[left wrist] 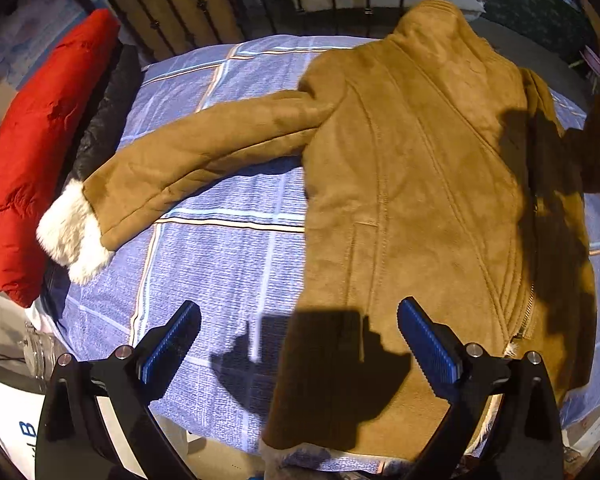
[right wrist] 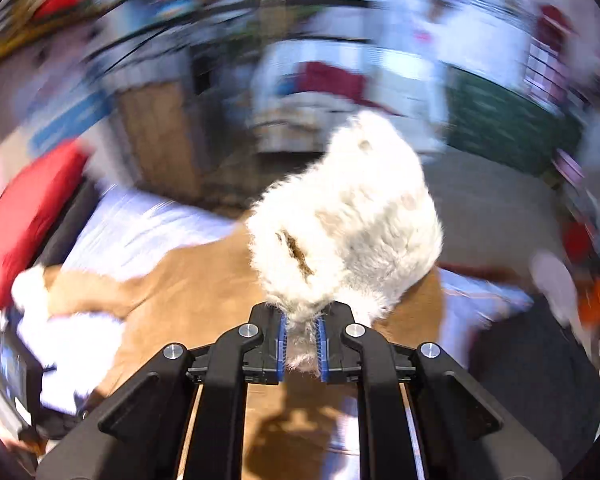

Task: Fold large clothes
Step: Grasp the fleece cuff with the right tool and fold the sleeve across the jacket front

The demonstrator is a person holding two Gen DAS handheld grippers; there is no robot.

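The right hand-held gripper [right wrist: 302, 346] pinches a furry cuff [right wrist: 348, 220]; the left hand-held gripper [left wrist: 298, 344], spread and empty, has the jacket [left wrist: 420, 180] just ahead, the other sleeve [left wrist: 188, 164] stretching far to its left

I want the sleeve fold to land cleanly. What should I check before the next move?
1. Right gripper clamped on the white fluffy cuff: ok.
2. Left gripper open and free, above the tan suede jacket: ok.
3. Jacket body flat on the blue checked bedsheet: ok.
4. Other sleeve spread out, not yet folded: not ok.
5. Red puffy coat off the jacket: ok.
6. Lifted sleeve's path: cannot tell, right view is blurred.
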